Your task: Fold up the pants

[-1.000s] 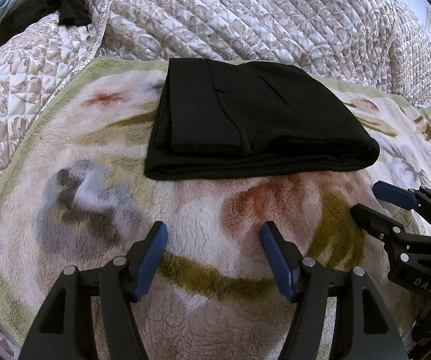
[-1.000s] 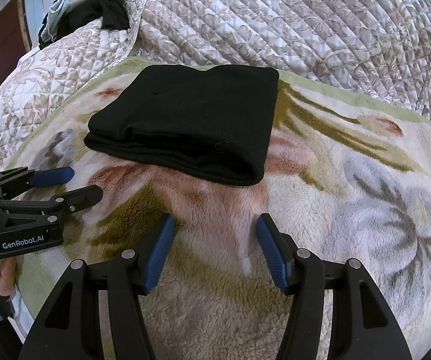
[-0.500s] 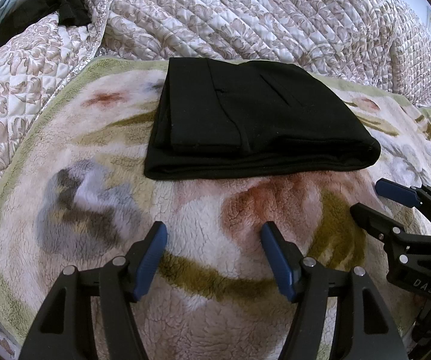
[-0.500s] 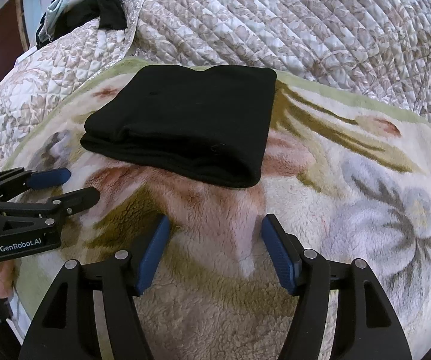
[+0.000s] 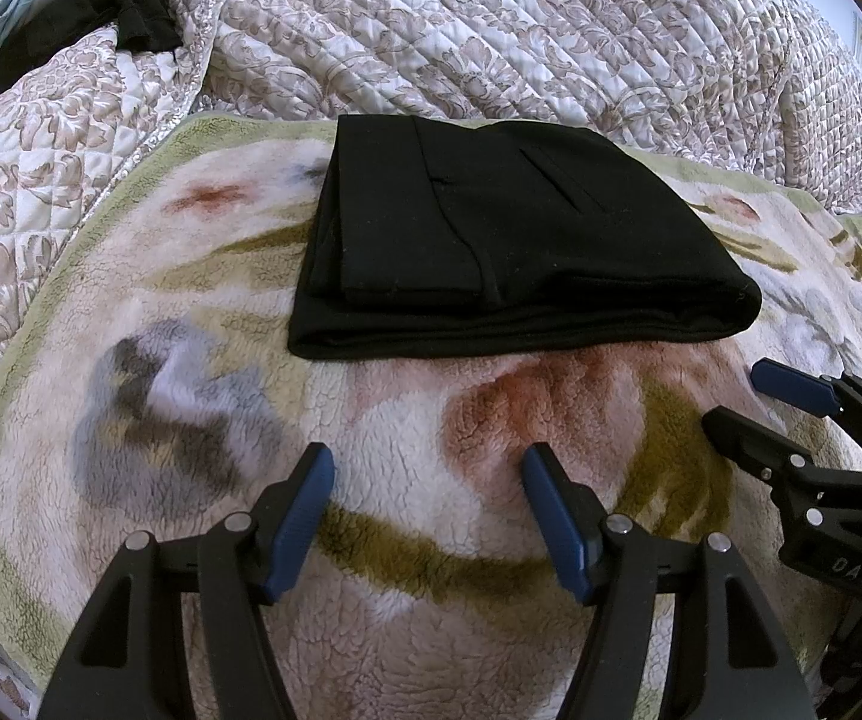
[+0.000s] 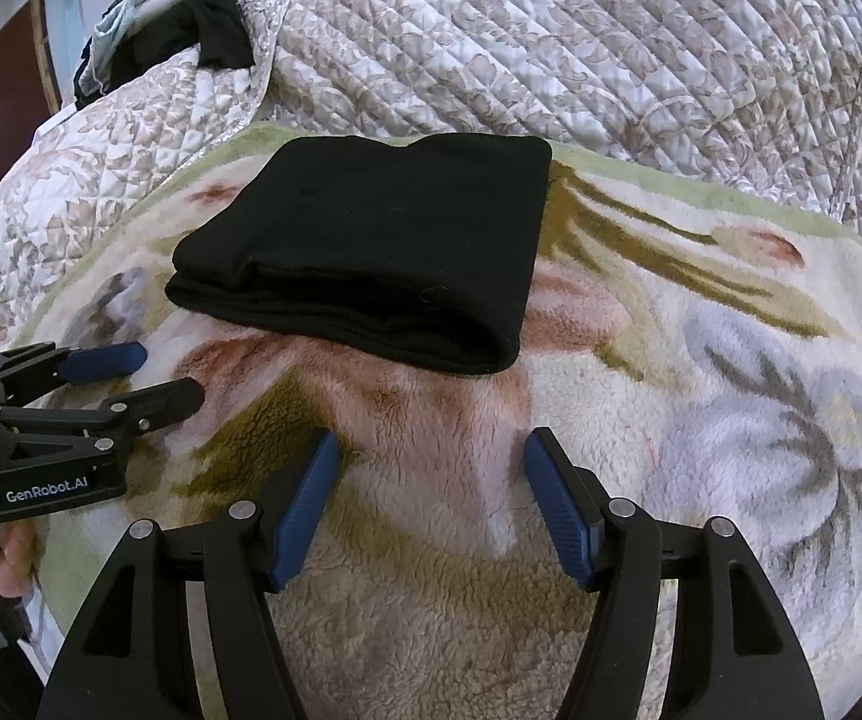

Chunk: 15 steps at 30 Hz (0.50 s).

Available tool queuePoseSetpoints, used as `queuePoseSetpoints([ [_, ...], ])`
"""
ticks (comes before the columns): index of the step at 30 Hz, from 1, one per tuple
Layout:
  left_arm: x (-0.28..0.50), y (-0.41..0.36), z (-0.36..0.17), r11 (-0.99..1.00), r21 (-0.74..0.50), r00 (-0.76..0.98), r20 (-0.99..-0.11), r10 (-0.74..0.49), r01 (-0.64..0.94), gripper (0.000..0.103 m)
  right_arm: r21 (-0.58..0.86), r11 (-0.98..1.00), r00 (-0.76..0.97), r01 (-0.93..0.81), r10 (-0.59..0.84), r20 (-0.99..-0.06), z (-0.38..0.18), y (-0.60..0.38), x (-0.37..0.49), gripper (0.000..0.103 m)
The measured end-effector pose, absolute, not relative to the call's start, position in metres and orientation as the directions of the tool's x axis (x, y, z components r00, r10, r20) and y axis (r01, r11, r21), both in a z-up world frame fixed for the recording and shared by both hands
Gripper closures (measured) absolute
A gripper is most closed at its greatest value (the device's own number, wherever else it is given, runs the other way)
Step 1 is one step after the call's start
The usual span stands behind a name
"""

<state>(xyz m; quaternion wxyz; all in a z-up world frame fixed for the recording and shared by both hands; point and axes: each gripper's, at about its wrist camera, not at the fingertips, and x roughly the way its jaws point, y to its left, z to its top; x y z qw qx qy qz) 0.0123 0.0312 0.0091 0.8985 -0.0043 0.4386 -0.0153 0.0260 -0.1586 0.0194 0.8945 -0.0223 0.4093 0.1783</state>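
The black pants (image 5: 491,240) lie folded into a compact rectangle on the fleece floral blanket (image 5: 191,420); they also show in the right wrist view (image 6: 371,252). My left gripper (image 5: 428,468) is open and empty, hovering over the blanket just short of the pants' near edge. My right gripper (image 6: 428,450) is open and empty, also short of the pants, near their right corner. Each gripper shows in the other's view: the right one (image 5: 737,396) at the right edge, the left one (image 6: 161,378) at the left edge.
A quilted floral bedspread (image 5: 551,30) rises behind the blanket. A pile of dark and light clothes (image 6: 179,30) lies at the far left on the quilt. A hand (image 6: 8,558) holds the left gripper's handle.
Both grippers have drawn back slightly from the folded pants; the right wrist view shifted a little. The pants have not moved. Both grippers stay open.
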Motion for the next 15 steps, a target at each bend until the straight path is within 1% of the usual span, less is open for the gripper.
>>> queuePoseSetpoints([
  [15,0.0127,0.0308,0.0089,1.0,-0.013,0.617,-0.787,-0.025,0.023,0.034,0.12,0.935,0.602,-0.334,0.31,-0.736,0.0189,-0.1588,0.0255,0.036],
])
